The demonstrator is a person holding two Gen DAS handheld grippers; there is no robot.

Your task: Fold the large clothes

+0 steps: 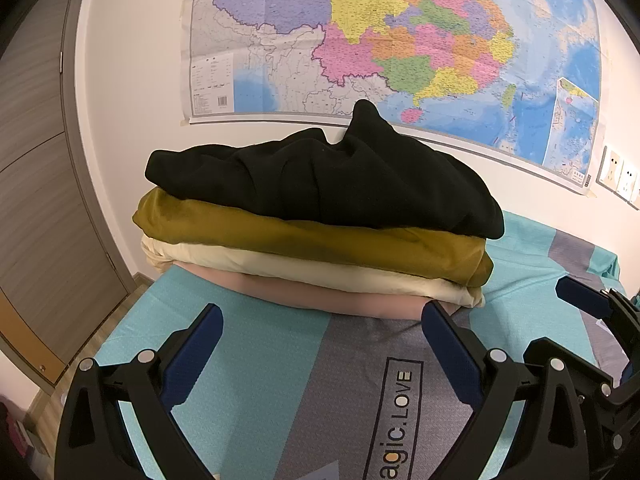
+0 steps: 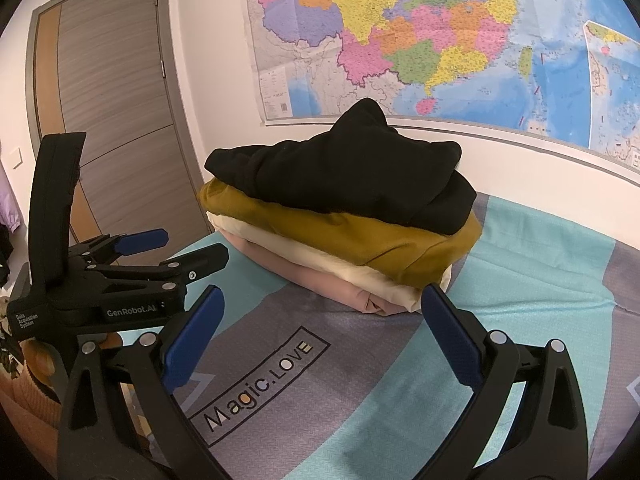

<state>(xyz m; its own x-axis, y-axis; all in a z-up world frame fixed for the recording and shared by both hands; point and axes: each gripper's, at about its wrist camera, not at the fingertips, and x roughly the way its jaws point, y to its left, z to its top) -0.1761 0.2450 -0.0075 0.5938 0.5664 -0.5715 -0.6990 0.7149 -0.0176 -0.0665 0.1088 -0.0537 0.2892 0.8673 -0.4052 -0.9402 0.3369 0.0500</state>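
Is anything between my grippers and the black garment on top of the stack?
Nothing visible: only bare bedspread lies between the open left gripper, the open right gripper and the black garment topping the stack.

Bed cover (image 2: 280, 380) read "Magic.LOVE"; left gripper (image 2: 176, 246) body read "GenRobot.AI" and "Data Acquisition System". Map (image 2: 440, 32) text was illegible.

Matt black knit top (image 1: 320, 184) crowns a stack above smooth mustard cloth (image 1: 312, 244), cream fabric (image 1: 320, 270) and soft pink cloth (image 1: 332, 296), on a woven teal-and-grey bedsheet (image 1: 260, 360); behind the stack, a glossy paper map (image 1: 400, 40) and wood-grain door (image 2: 116, 92).
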